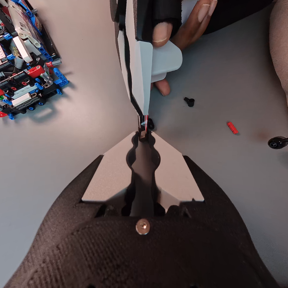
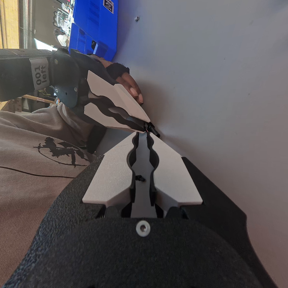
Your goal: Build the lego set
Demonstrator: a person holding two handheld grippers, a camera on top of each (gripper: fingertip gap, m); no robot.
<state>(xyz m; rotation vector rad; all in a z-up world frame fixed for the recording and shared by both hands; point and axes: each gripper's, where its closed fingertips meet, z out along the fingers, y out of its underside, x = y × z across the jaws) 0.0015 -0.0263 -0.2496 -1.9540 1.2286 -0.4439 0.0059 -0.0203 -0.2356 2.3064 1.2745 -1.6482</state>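
Note:
A small black Lego piece with a striped sticker sits between the tips of my left gripper, which is shut on it. My right gripper comes down from above, and its closed tips pinch the striped upper end of the same piece. A black connector sticks out beside it. In the right wrist view my right gripper meets the left gripper tip to tip just above the grey table, with the black piece between them.
The part-built Lego model, blue, black, white and red, stands at the far left. Loose on the table to the right are a black pin connector, a red axle and a round black part. A blue bin stands farther off.

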